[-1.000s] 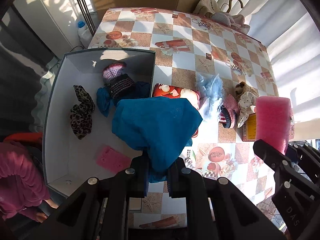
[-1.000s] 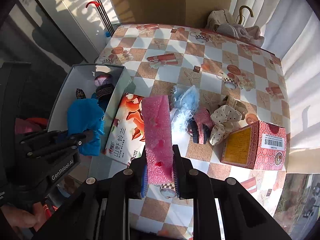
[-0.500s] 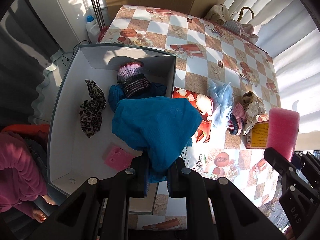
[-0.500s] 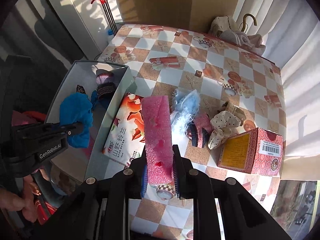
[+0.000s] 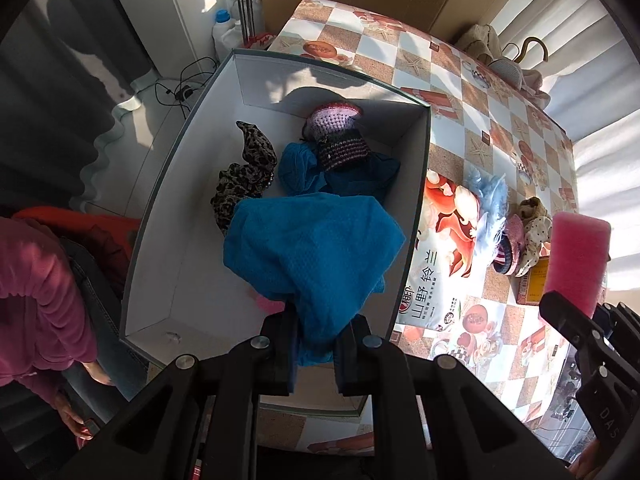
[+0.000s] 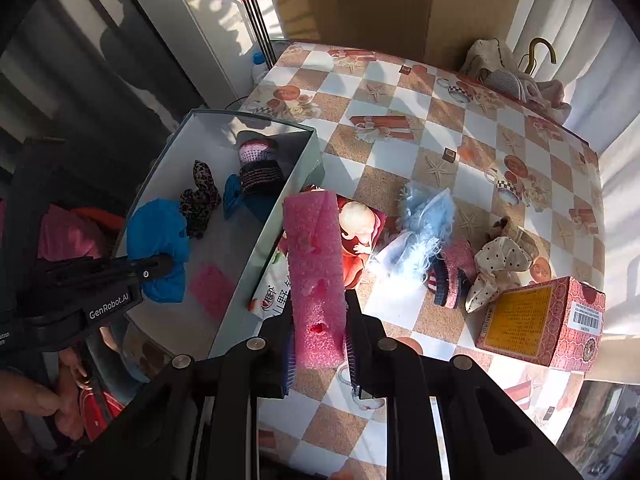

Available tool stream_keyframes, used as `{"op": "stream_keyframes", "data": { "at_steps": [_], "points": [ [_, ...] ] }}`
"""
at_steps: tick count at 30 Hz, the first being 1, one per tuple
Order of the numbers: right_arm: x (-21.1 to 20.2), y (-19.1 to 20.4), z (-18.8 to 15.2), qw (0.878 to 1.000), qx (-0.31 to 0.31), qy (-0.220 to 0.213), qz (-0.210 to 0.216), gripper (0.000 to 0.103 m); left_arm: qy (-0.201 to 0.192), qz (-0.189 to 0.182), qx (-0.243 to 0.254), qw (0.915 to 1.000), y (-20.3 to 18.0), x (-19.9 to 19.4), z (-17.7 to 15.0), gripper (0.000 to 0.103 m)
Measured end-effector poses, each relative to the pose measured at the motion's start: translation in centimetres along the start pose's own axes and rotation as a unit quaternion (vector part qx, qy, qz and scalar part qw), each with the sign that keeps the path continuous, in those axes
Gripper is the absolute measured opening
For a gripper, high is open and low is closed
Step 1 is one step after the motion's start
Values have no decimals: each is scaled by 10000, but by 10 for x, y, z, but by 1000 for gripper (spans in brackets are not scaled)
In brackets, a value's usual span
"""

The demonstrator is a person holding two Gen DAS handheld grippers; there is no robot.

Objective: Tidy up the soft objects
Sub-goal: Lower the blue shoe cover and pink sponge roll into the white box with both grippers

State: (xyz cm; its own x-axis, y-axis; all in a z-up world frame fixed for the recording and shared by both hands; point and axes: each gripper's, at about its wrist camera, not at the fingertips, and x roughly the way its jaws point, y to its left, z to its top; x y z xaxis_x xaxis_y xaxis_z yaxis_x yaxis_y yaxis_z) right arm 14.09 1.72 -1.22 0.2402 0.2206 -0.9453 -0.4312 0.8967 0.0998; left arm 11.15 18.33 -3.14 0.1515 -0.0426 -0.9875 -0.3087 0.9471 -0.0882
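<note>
The left tool (image 5: 316,344) pinches a blue cloth (image 5: 312,248) that hangs over the open white box (image 5: 168,216), so the step in hand looks like dropping it in; next, lower past the rim and spread the fingers. The right tool (image 6: 318,354) grips a pink foam block (image 6: 316,268) above the tabletop (image 6: 440,152), beside the box's near wall. Free floor lies at the box's near end, around a pink foam piece (image 6: 210,286); a leopard scrunchie (image 5: 244,172) and knitted items (image 5: 340,136) fill the far end.
</note>
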Motion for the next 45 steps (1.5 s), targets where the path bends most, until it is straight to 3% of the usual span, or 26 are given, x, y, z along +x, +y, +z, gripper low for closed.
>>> {"op": "stream_keyframes", "data": {
  "at_steps": [12,28,45],
  "points": [
    [10,61,4,9941,-1054,80,239,22,56,260,-141,9995,28,5,-14,15],
    [26,99,5,9873,-1526,279,351,22,189,369,-241,9989,57,14,-34,15],
    [38,108,12,9866,-1560,415,256,22,314,285,-120,9990,64,26,-33,15]
  ]
}}
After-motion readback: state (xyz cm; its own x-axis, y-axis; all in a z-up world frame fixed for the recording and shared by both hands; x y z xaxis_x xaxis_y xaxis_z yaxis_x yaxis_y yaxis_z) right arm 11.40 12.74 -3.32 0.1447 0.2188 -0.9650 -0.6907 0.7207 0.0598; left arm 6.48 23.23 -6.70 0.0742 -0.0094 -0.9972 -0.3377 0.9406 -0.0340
